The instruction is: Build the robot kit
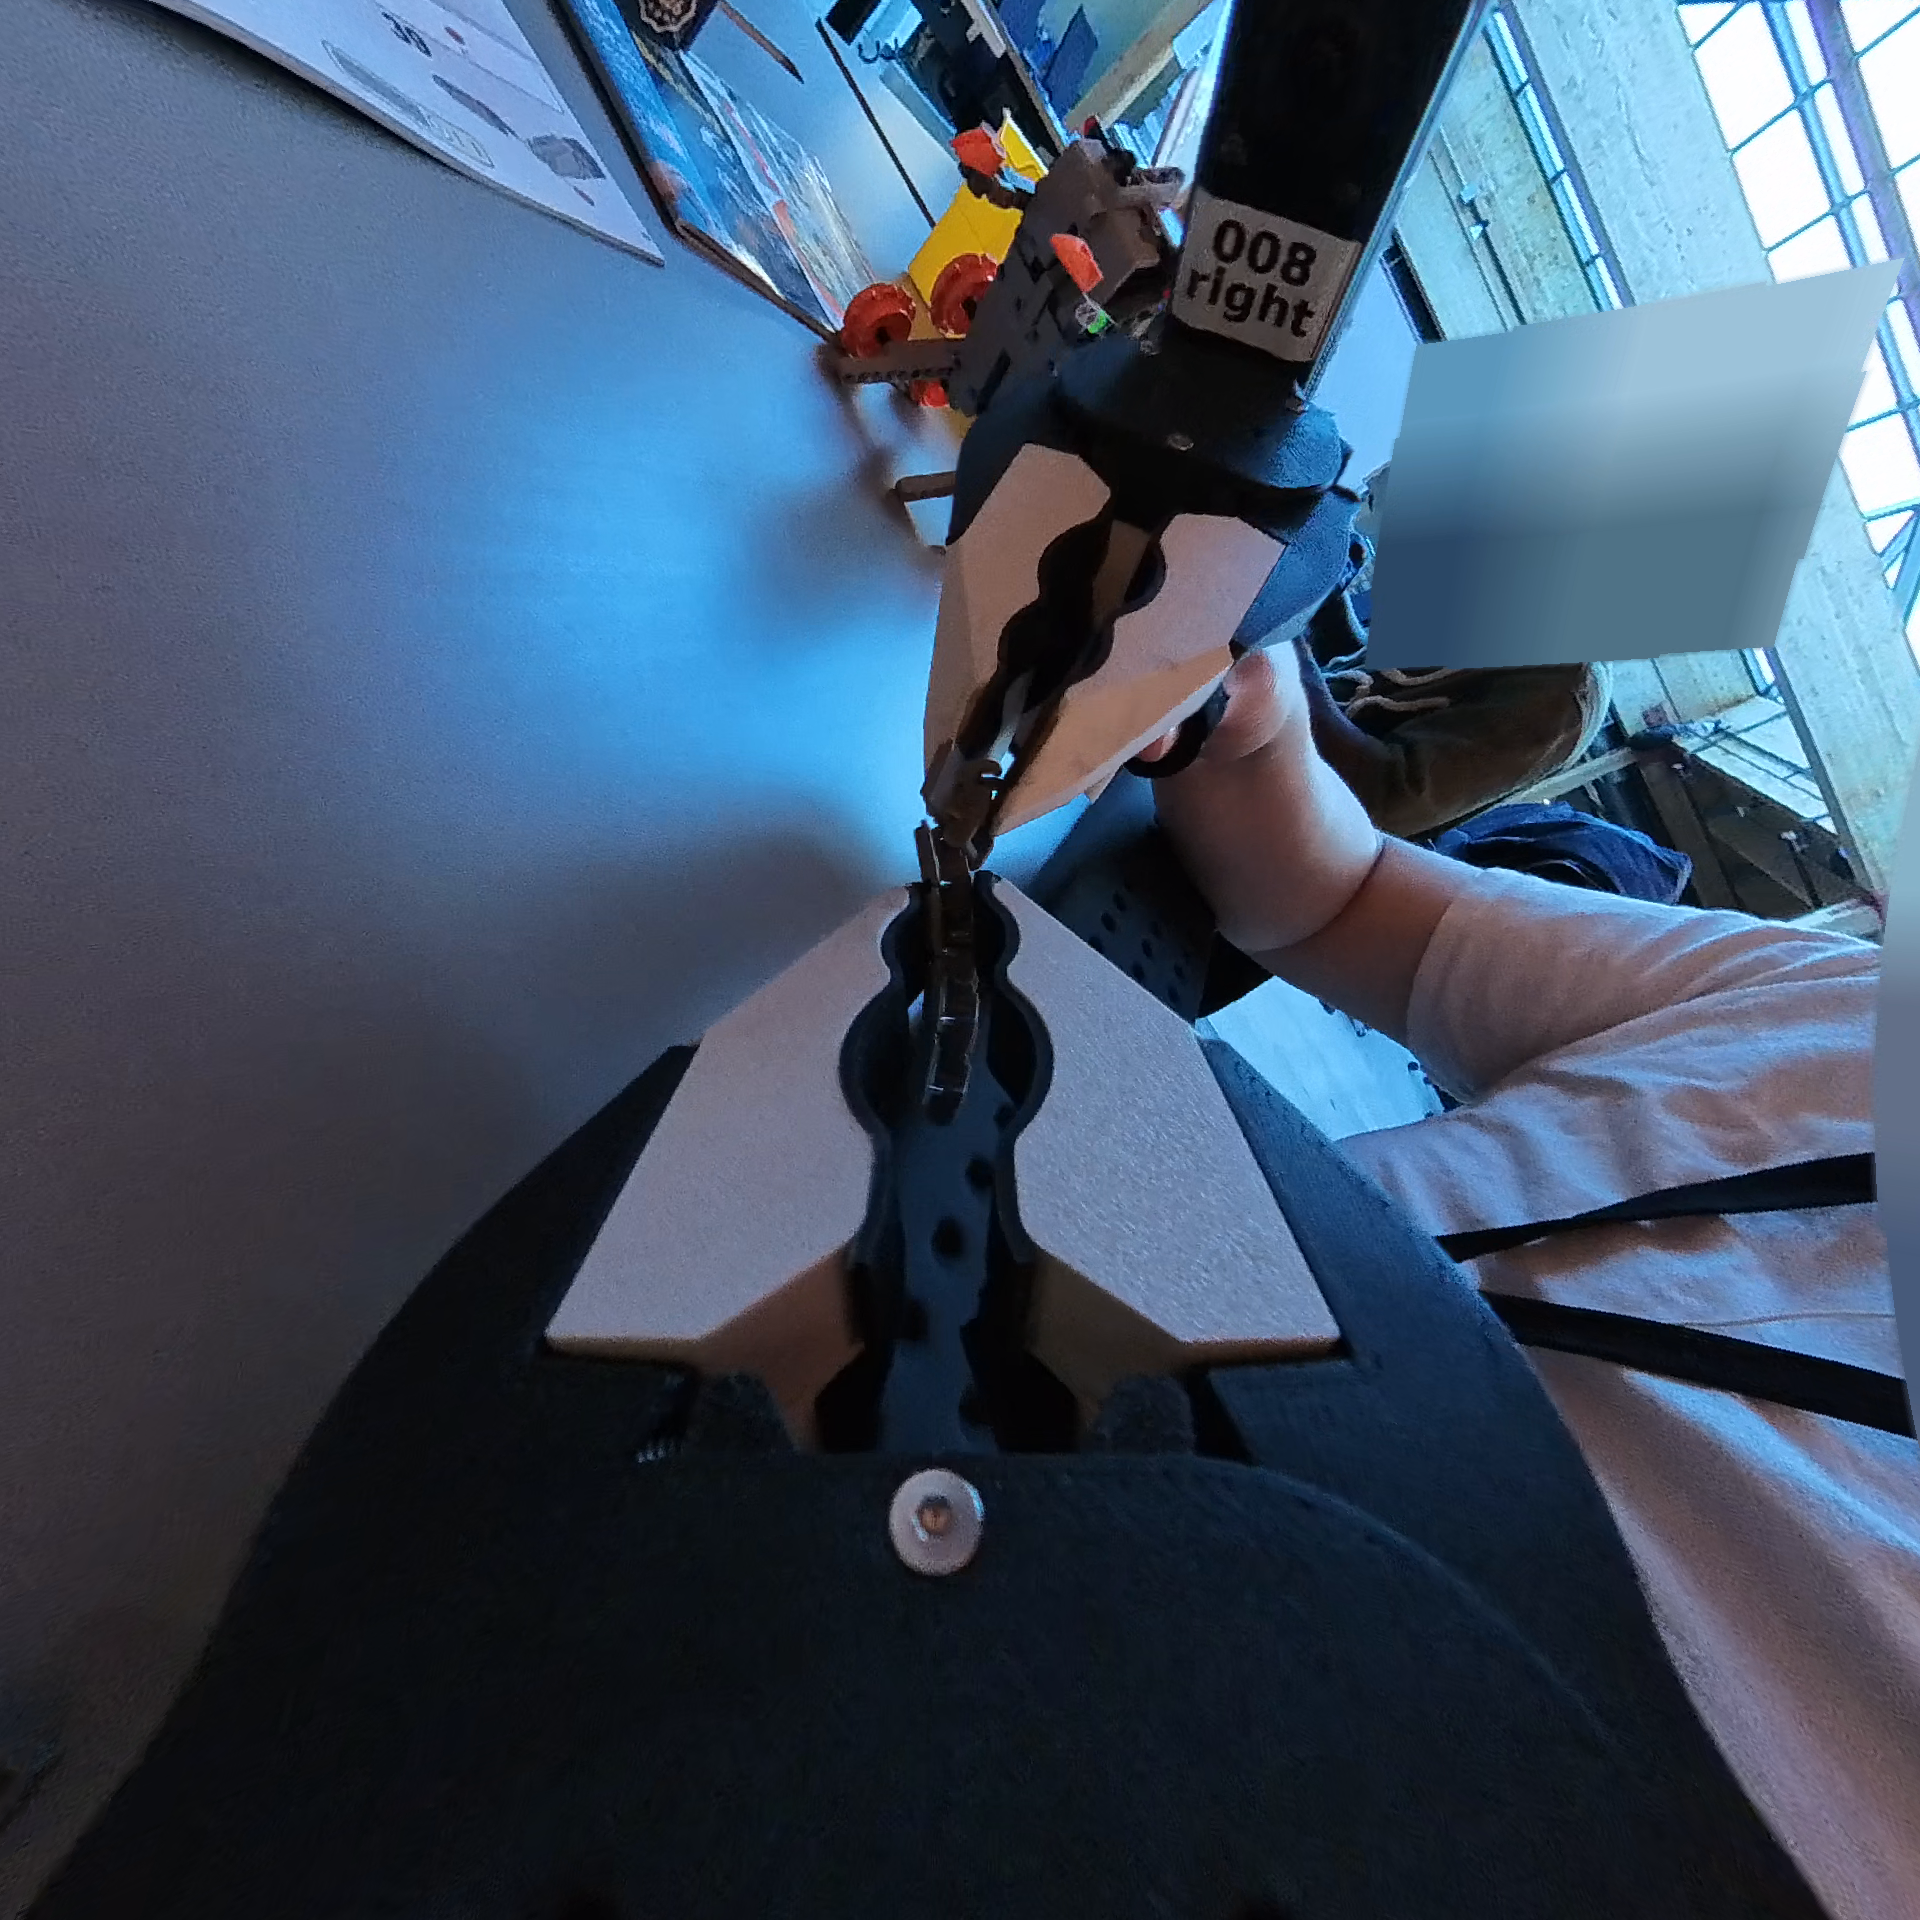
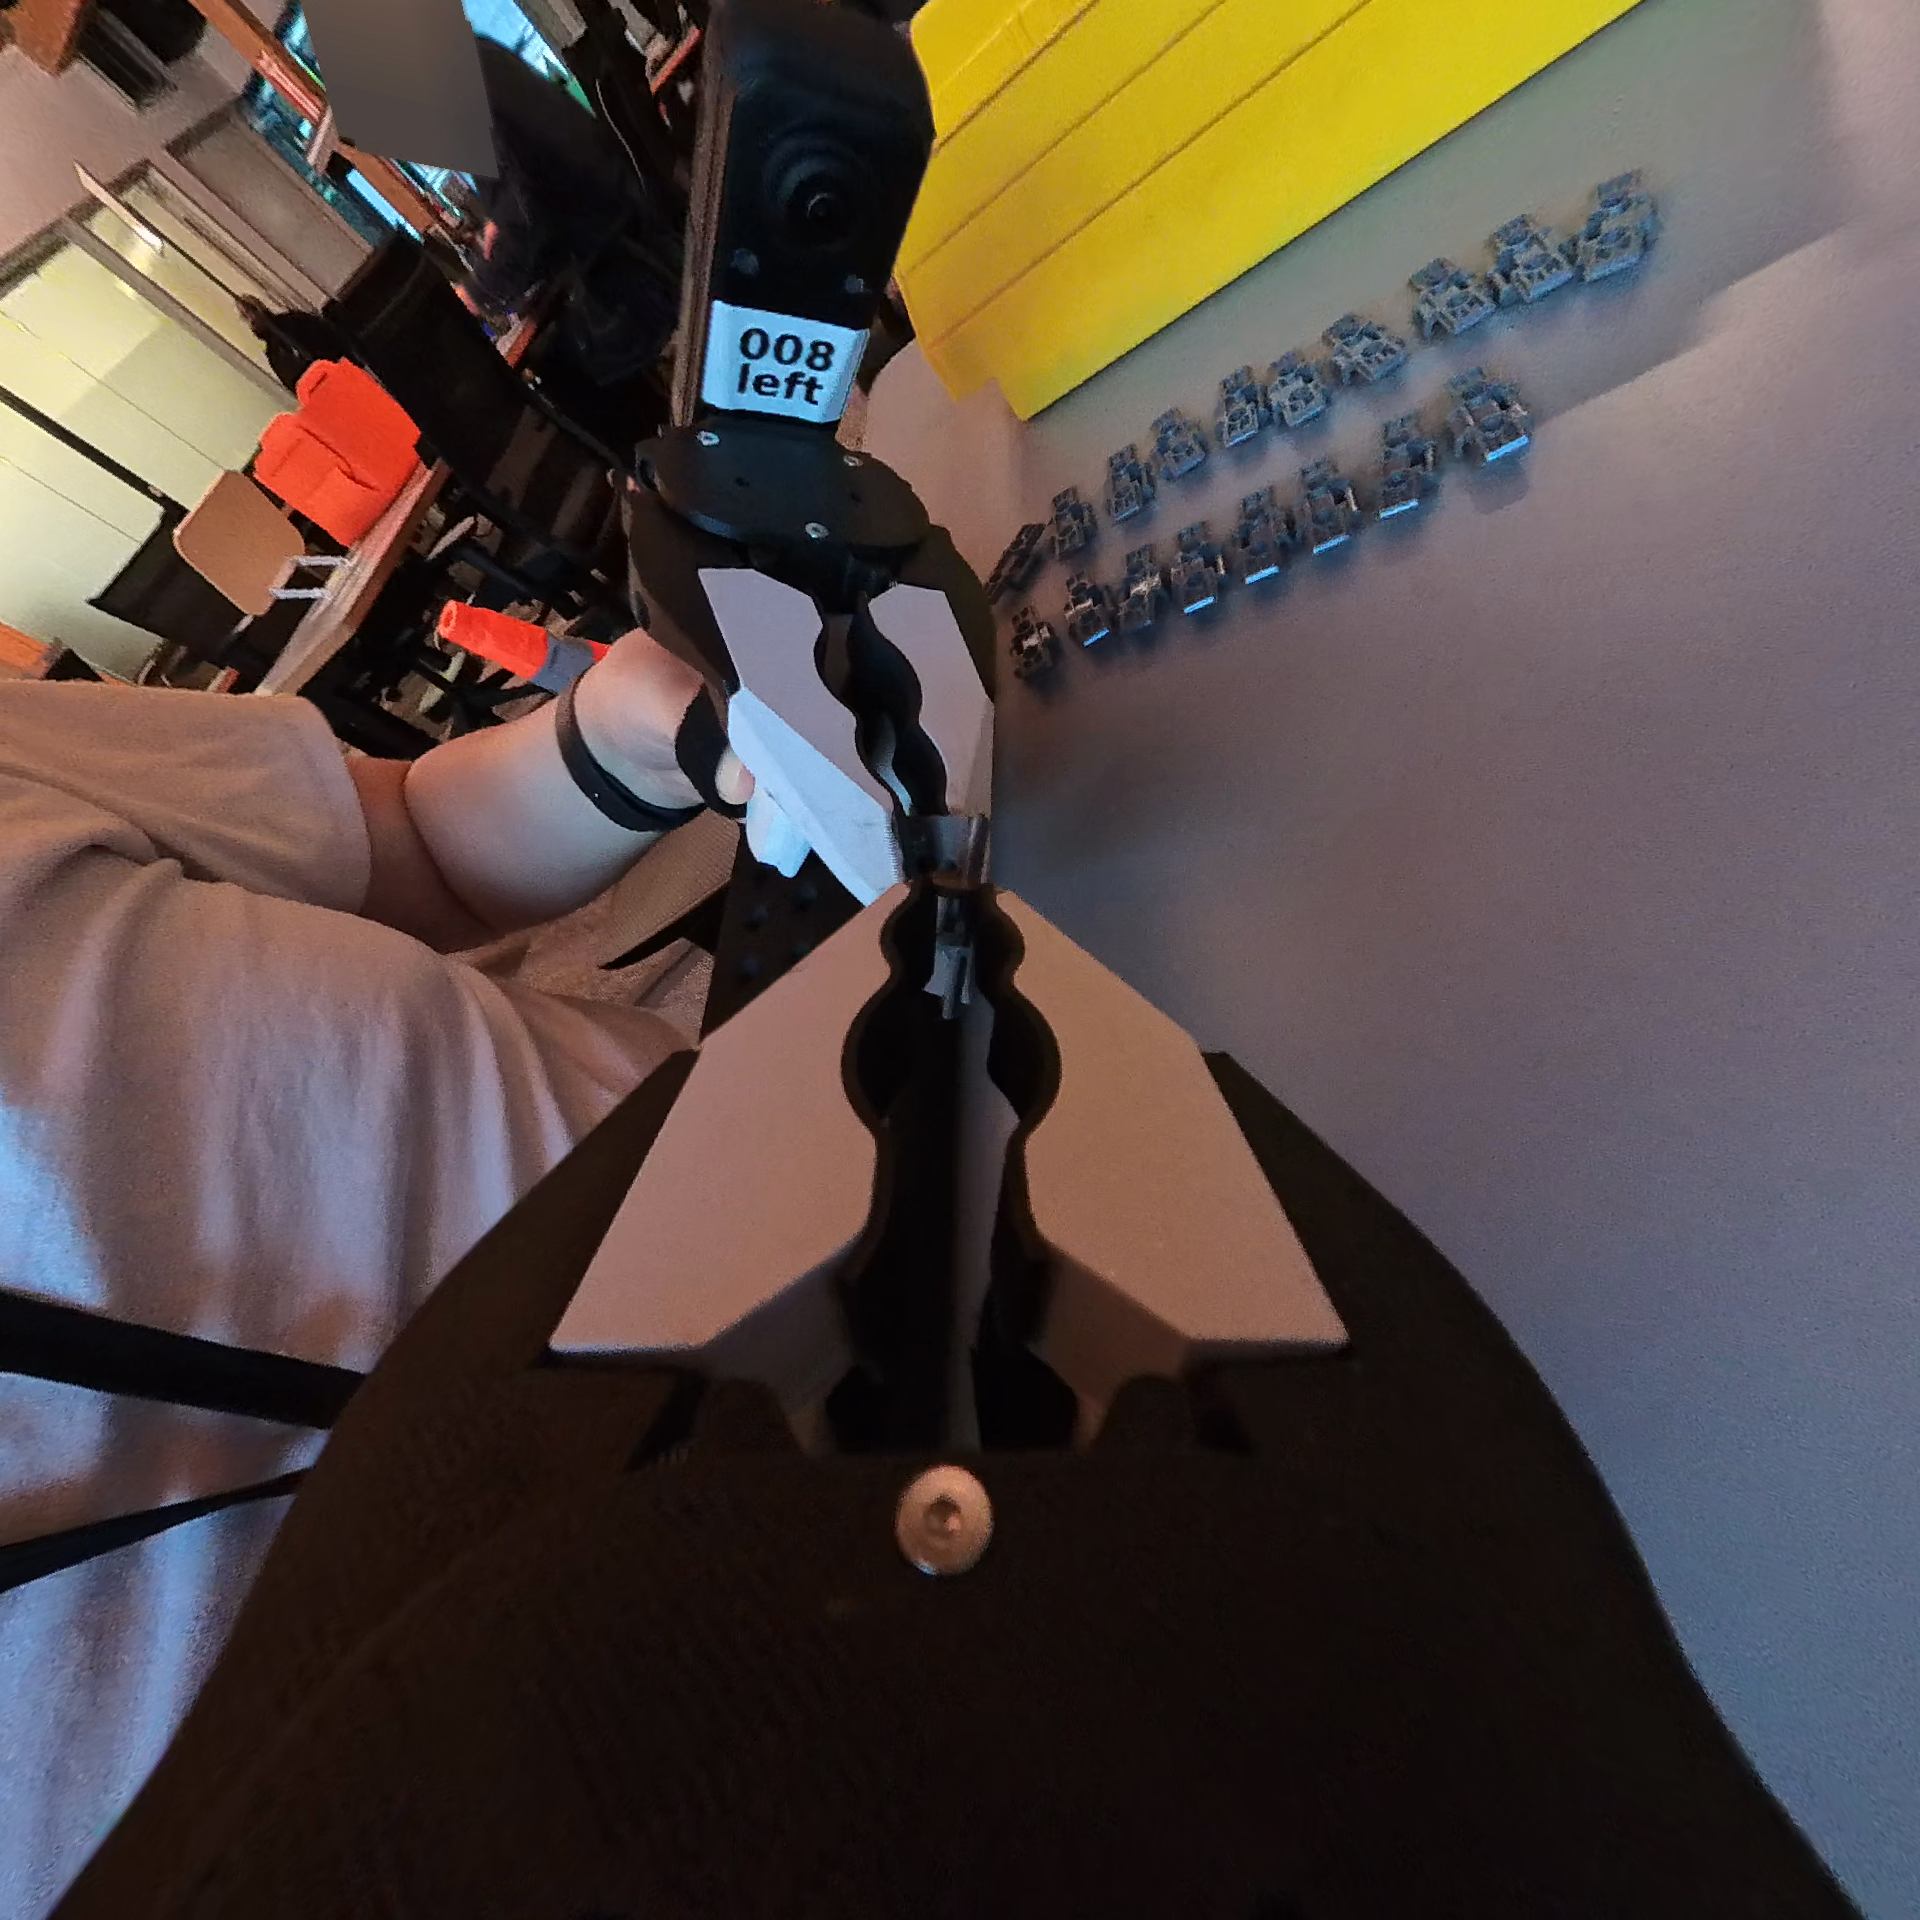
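Note:
My left gripper [image 1: 951, 896] is shut on a short dark chain of small plastic link pieces [image 1: 951, 997] that stands between its pads. My right gripper [image 1: 968, 808] comes in from above, shut on another small dark link piece [image 1: 958, 781]. The two pieces meet tip to tip above the grey table [image 1: 364, 675]. In the right wrist view my right gripper [image 2: 951, 902] is shut on its grey link piece [image 2: 954, 961], and the left gripper [image 2: 940, 844] opposite holds its piece [image 2: 954, 840] right against it.
Two rows of several small dark link pieces [image 2: 1299, 468] lie on the table beside a yellow tray [image 2: 1195, 187]. A toy vehicle with a yellow body and orange wheels [image 1: 966, 281], a printed booklet [image 1: 447, 104] and a box [image 1: 727, 177] lie farther off. A person's arm [image 1: 1558, 1018] is at the right. The tips of both grippers are at nearly the same place.

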